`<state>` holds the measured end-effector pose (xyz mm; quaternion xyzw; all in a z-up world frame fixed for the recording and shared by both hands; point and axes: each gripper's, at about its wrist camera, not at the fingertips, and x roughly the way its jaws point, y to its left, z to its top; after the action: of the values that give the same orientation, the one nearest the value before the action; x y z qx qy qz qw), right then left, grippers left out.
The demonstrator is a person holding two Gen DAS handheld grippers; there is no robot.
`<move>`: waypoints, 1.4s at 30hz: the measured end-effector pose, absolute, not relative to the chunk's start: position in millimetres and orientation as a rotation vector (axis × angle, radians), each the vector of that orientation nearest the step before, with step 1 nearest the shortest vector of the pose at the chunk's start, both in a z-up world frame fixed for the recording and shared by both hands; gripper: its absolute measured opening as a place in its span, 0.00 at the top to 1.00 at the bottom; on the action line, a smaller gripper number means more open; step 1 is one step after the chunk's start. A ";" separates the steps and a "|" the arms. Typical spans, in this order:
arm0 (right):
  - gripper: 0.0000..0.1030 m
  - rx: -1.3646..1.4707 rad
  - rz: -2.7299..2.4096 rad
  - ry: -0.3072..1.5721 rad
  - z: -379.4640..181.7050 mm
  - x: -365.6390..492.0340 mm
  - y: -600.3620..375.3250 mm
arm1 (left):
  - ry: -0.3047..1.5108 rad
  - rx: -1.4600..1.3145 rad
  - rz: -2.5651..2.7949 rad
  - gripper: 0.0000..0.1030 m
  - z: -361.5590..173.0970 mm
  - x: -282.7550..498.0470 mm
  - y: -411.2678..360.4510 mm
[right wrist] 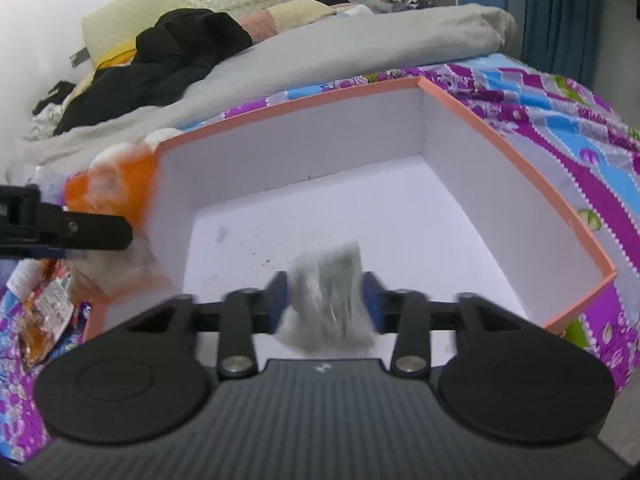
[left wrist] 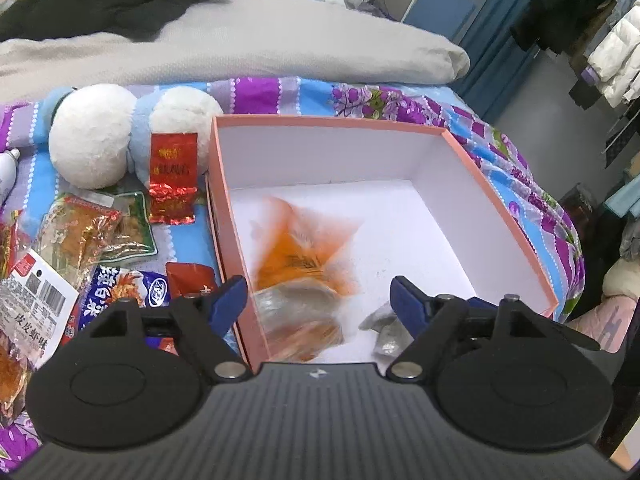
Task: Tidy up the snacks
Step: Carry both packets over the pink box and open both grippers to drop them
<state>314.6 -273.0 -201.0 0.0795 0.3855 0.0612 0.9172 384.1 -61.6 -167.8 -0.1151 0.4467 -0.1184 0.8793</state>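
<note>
A pink-rimmed white box (left wrist: pixel 332 122) sits on the flowered bedspread and also shows in the right wrist view (right wrist: pixel 500 148). My left gripper (left wrist: pixel 318 300) is open over the box's near left corner; a blurred orange snack packet (left wrist: pixel 308 252) is below it, falling inside the box. The same orange packet (right wrist: pixel 120 188) shows blurred at the box's left wall in the right wrist view. My right gripper (right wrist: pixel 326 300) is open over the box, with a blurred silver packet (right wrist: pixel 328 296) between its fingers, apparently dropping. That silver packet (left wrist: pixel 380 328) shows in the left wrist view.
Several loose snack packets lie left of the box: a red foil one (left wrist: pixel 173 178), a clear one with brown food (left wrist: pixel 80 232), a blue-white one (left wrist: pixel 124 292). A white and blue plush toy (left wrist: pixel 112 132) lies behind them. A grey duvet (left wrist: pixel 240 40) covers the far bed.
</note>
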 end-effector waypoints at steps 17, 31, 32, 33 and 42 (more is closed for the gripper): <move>0.42 0.172 0.195 0.664 -144.5 245.7 -259.3 | 0.813 -0.225 -0.219 0.20 -100.5 269.5 -35.5; 0.42 0.147 0.286 0.561 -101.6 160.9 -232.5 | 0.664 -0.219 -0.175 0.20 -53.8 157.2 -4.4; 0.42 0.149 0.294 0.555 -99.5 155.2 -231.0 | 0.658 -0.218 -0.172 0.20 -52.5 151.7 -3.0; 0.42 0.149 0.303 0.550 -98.1 149.5 -229.0 | 0.655 -0.217 -0.165 0.20 -51.6 145.0 -0.8; 0.42 0.112 0.390 0.558 -103.2 107.2 -203.9 | 0.658 -0.244 -0.126 0.20 -63.9 93.3 16.1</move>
<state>107.2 -203.9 -103.2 0.0550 0.2737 0.1912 0.9410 93.3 16.1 -63.9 -0.1192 0.3223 -0.0619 0.9371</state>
